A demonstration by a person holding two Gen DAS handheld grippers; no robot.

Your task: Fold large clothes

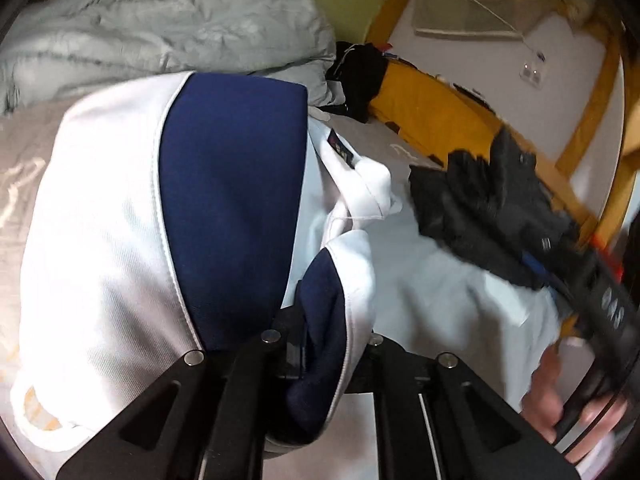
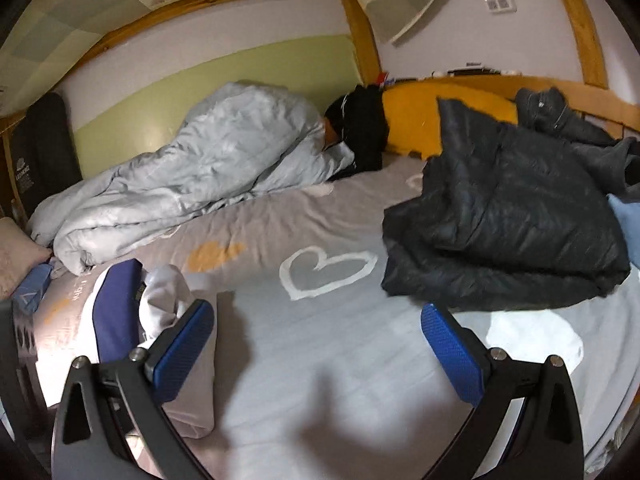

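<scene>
left tongs (image 1: 320, 344): pinching fold of white-and-navy jacket (image 1: 120, 220), lifted to carry it over | right tongs (image 2: 320, 356): spread, empty, over bed (image 2: 320, 352) front edge | jacket: bed's left front corner | black coat (image 2: 500, 220): right edge, waiting

Your left gripper (image 1: 316, 344) is pinching tight, jaws basically closed with cloth bunched between them. Your right gripper (image 2: 318, 340) is sitting wide open, nothing between the blue pads (image 2: 184, 346). Your right hand (image 1: 568, 404) is gripping its handle, bit blurry.
</scene>
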